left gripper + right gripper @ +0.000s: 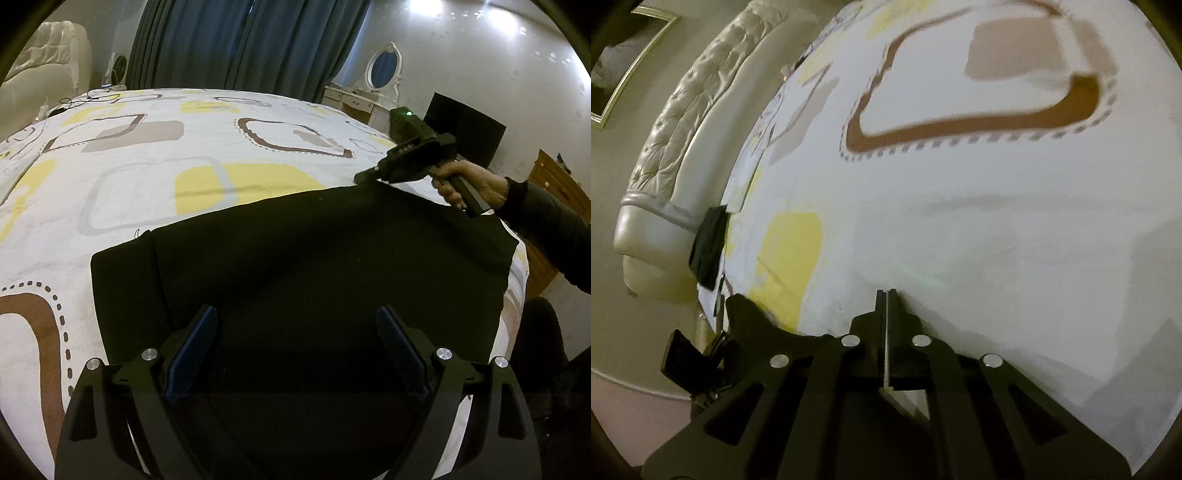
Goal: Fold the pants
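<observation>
Black pants [314, 266] lie folded flat on the patterned bedsheet [147, 147], near the bed's front edge. My left gripper [297, 325] is open and empty, its fingers hovering over the near part of the pants. My right gripper [364, 177] shows in the left wrist view at the far right corner of the pants, held by a hand. In the right wrist view the right gripper [886, 295] has its jaws together with the tips against the sheet [960, 221]; whether cloth is pinched between them is hidden.
A cream tufted headboard [683, 129] runs along the bed's left side. Blue curtains [240, 40], a white dresser with an oval mirror [380, 70] and a black chair back [465, 125] stand behind the bed. Cables [74, 99] lie at the far left corner.
</observation>
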The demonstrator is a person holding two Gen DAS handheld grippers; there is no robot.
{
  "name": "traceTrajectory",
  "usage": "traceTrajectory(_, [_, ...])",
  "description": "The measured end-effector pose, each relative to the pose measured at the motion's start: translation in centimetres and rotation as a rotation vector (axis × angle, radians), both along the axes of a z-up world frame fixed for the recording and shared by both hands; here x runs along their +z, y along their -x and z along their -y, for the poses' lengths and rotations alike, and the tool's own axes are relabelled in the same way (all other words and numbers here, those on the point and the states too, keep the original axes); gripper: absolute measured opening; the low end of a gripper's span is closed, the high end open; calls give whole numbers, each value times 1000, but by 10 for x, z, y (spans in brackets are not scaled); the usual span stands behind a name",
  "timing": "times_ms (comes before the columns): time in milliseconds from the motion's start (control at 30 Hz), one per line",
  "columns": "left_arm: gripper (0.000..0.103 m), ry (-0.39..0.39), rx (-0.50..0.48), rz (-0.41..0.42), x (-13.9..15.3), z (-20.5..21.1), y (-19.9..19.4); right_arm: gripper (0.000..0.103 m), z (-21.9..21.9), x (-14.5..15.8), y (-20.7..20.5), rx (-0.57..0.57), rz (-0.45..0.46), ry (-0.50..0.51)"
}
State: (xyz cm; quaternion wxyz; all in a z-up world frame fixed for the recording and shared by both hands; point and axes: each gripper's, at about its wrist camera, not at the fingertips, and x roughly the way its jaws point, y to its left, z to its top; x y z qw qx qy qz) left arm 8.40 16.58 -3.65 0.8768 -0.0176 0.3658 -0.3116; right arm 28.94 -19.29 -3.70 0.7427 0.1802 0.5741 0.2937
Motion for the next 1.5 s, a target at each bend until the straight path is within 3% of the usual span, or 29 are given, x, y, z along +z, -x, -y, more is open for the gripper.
traceTrajectory(33, [87, -2, 0, 1, 0, 0, 0, 6, 5, 6, 4, -16, 17, 0])
traceTrajectory(100, [87, -3, 0, 0, 0, 0, -1, 35, 23, 23, 16, -57, 64, -6])
traceTrajectory(167, [87, -2, 2, -2, 0, 0, -1, 53, 36, 36, 31, -87, 110, 2])
traceTrajectory(367, [89, -13, 10, -18, 0, 3, -2, 70, 104, 70, 115, -221, 211, -42])
traceTrajectory(667, [98, -65, 16, -55, -1, 13, -4, 78, 238, 77, 254, -563, 287, -138])
traceTrajectory(967, [98, -73, 50, -33, -2, 17, 0, 78, 366, 47, 372, -980, 289, -141])
traceTrajectory(1167, [98, -84, 122, -1, 4, 21, 8, 78, 411, 27, 412, -1178, 282, -154])
traceTrajectory(1500, [98, -30, 279, 47, 24, 8, 29, 78, 441, 3, 403, -1278, 277, -208])
